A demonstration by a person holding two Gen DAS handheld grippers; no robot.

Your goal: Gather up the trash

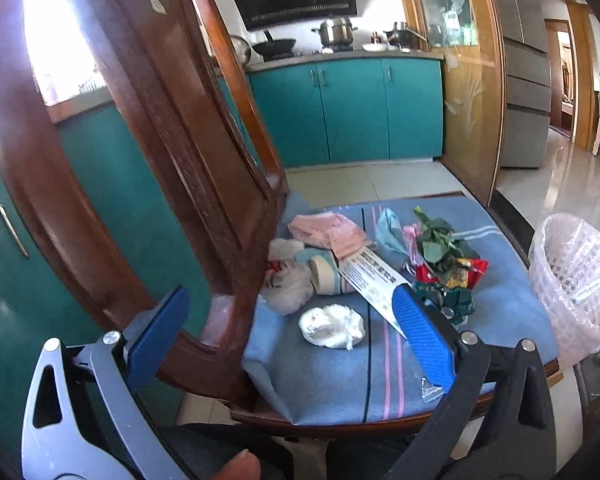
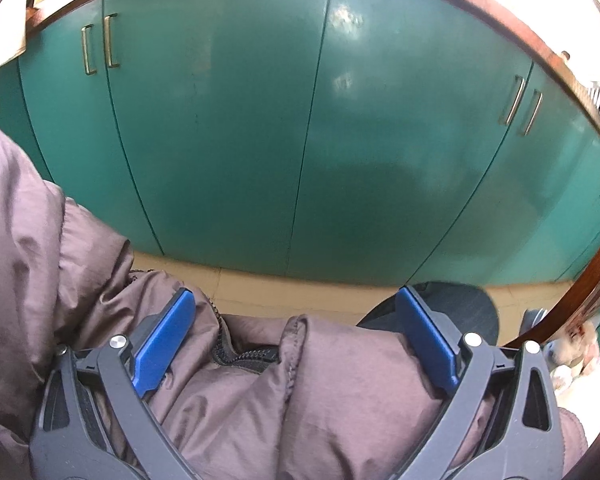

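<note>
My left tongs hang wide open and empty over the chair cushion; its near edge lies just below them. The crumpled white wad sits between the pads, the lined bin to their right. My right tongs, also open, see only jacket and teal cabinets.

One crumpled white tissue, one lined bin, one chair.

Both tongs — left tongs, right tongs — have blue ribbed pads, dark grey arms, silver rivets; a brown puffy jacket with zipper.
</note>
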